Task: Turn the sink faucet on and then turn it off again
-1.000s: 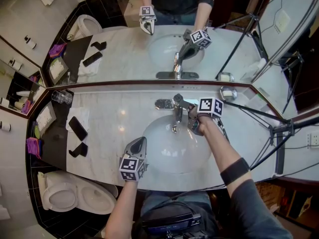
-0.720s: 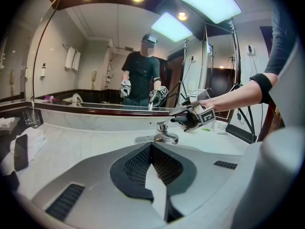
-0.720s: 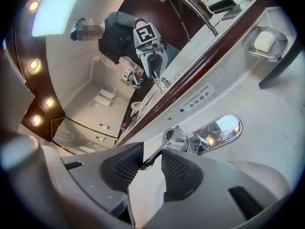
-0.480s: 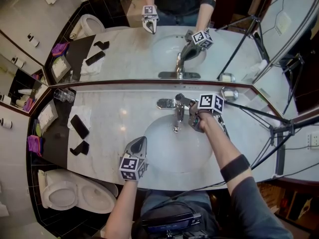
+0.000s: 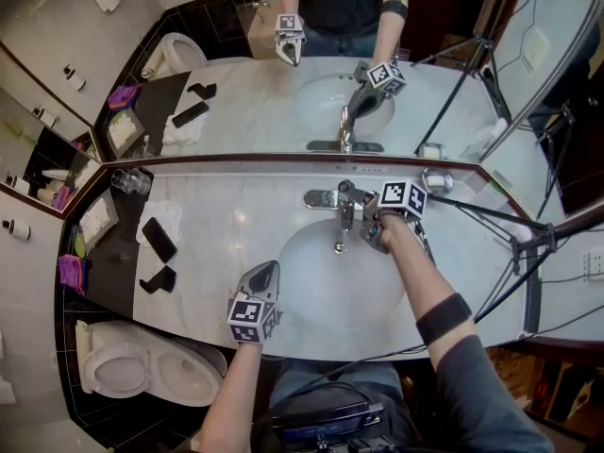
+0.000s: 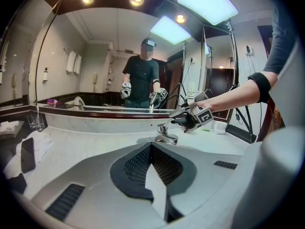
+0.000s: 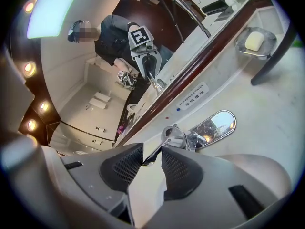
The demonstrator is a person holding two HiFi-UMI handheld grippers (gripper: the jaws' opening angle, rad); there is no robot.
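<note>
A: At twelve o'clock on the basin's far rim stands the faucet (image 5: pixel 342 217), chrome, with its thin lever (image 7: pixel 157 150) reaching out toward one o'clock. No stream shows under the spout in any view.

B: And the right tongs (image 5: pixel 370 226)?

A: They sit at one o'clock, right at the lever. Their jaws have just been opening. The lever's tip lies between the two pads with a gap beside it, so they stand apart around it rather than pinching it.

B: The other pair?

A: The left tongs (image 5: pixel 268 270) hang over the basin (image 5: pixel 311 295) at eight o'clock, well apart from the faucet. Their tips are closed together on nothing.

B: What lies around the basin?

A: A soap dish (image 5: pixel 437 179) sits at two o'clock on the marble counter (image 5: pixel 226 220). A dark phone (image 5: pixel 159 239) lies on a cloth out at nine. The mirror (image 5: pixel 236 102) runs along the back at twelve.

B: So what could go wrong from here?

A: The slack is the likeliest trouble. The lever is slim and polished, and only its tip is between the pads. A sideways push could let it slide out past the pad tips, and the tongs would swing on without turning anything.

B: And a harder push?

A: That could throw the lever right over, and a strong jet could splash out of the basin onto the counter. With no water showing, it is also hard to judge how far the lever has to travel, so it could be left short of fully off.
</note>
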